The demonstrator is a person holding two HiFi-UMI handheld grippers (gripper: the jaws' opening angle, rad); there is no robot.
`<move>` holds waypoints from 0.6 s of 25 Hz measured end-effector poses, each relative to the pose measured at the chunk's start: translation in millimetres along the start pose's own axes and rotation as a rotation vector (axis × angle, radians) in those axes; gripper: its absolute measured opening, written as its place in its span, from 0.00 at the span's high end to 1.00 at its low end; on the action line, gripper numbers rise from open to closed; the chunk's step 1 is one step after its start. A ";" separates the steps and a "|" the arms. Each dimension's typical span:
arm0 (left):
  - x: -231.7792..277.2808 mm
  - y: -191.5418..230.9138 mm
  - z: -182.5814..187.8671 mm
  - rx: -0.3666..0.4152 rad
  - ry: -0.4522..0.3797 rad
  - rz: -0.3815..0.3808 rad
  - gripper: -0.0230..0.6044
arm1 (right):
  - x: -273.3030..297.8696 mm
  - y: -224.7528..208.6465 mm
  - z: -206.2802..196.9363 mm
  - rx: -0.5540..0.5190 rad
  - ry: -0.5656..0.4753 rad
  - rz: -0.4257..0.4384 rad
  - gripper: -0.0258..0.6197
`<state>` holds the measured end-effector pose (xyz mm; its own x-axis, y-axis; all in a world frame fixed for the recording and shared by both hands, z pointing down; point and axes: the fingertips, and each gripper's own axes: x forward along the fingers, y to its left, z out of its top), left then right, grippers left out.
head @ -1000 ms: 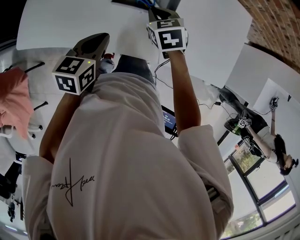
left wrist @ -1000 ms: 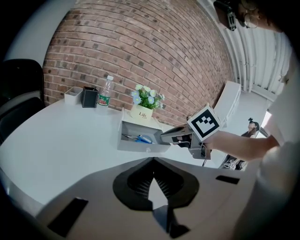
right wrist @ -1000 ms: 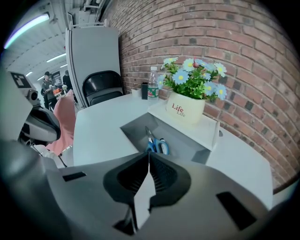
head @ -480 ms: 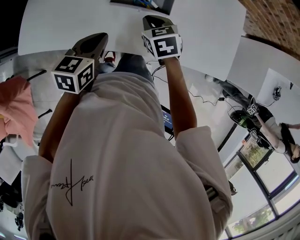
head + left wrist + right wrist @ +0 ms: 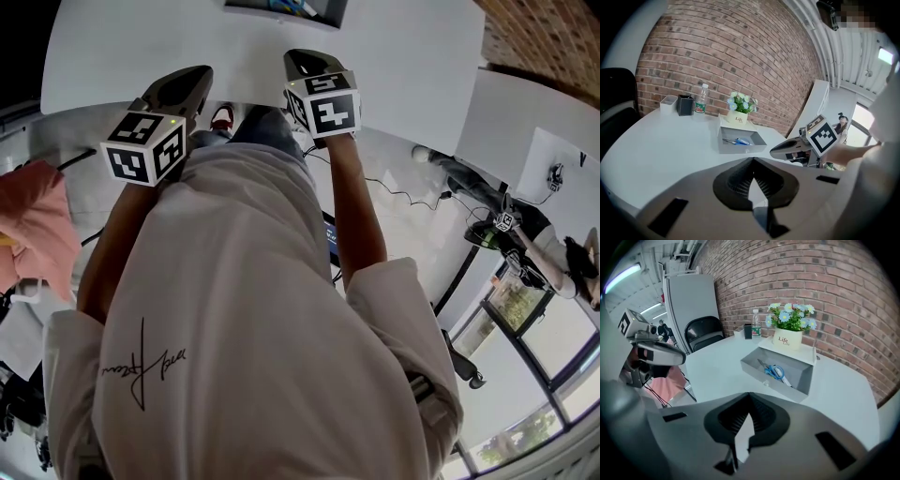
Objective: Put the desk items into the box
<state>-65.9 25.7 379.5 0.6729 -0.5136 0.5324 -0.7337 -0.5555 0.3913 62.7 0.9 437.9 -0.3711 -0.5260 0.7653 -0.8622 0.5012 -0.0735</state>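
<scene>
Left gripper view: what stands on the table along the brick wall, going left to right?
white open container → black pen holder → water bottle → pot of flowers

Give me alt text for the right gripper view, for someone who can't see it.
The right gripper, jaws closed on nothing, hangs over a white table. Just beyond it sits an open grey box holding blue-handled scissors, with a potted flower arrangement behind it against a brick wall. The left gripper shows at the left edge.
</scene>
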 end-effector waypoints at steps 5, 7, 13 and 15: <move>-4.0 0.9 -2.0 0.009 0.004 -0.004 0.95 | -9.5 5.9 -9.7 0.041 0.000 0.007 0.92; -6.8 1.5 -4.7 0.013 0.010 -0.008 0.96 | -12.9 10.3 -16.1 0.055 0.003 0.011 0.92; -11.3 7.9 -7.6 0.014 0.020 -0.016 0.95 | -20.1 16.7 -26.0 0.093 0.002 0.011 0.92; -12.1 8.7 -8.5 0.017 0.024 -0.022 0.95 | -23.3 17.6 -26.7 0.112 -0.004 0.013 0.92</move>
<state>-81.2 32.7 382.8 0.6861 -0.4858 0.5416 -0.7171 -0.5772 0.3906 65.4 40.3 435.8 -0.3834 -0.5233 0.7610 -0.8905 0.4280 -0.1543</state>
